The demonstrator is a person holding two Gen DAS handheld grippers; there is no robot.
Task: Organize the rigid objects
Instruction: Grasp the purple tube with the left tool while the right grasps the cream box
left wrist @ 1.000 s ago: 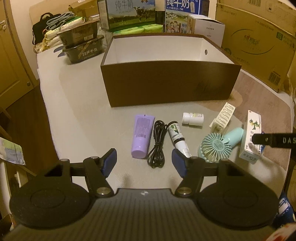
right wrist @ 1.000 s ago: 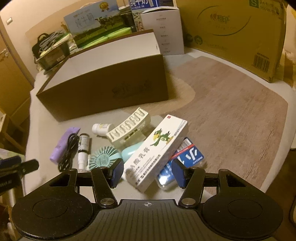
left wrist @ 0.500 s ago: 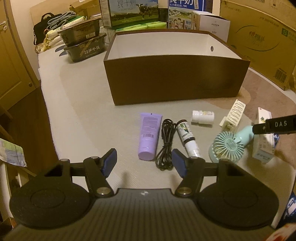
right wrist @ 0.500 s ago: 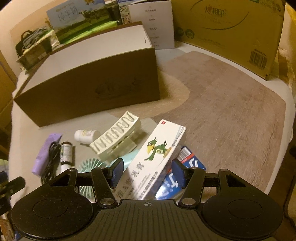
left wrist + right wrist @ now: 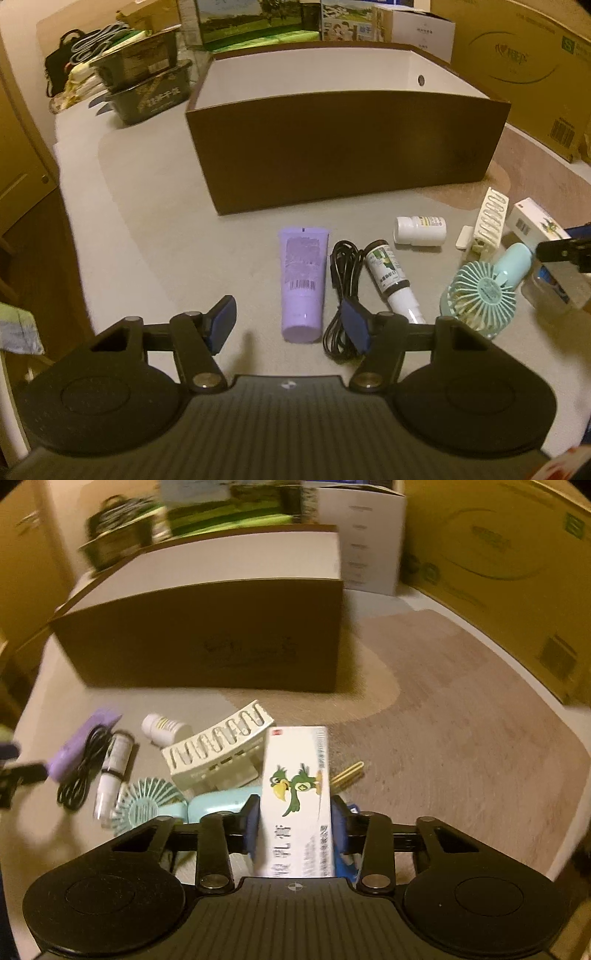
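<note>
Two hand-held grippers | left (image 5: 288, 325) wide open, empty | right (image 5: 295, 823) clamping medicine box (image 5: 297, 797)

Warm, dim yellow light around me. A grey-covered table (image 5: 155, 206) ahead, a wooden door (image 5: 18, 162) far left, big cardboard cartons (image 5: 532, 70) stacked far right.

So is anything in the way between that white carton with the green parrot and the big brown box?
Nothing visible blocks it. The right tongs grip the white parrot carton, and only bare tabletop lies between it and the open brown cardboard box. The carton must clear the box's front wall. The slotted white plastic rack sits just to its left.
</note>
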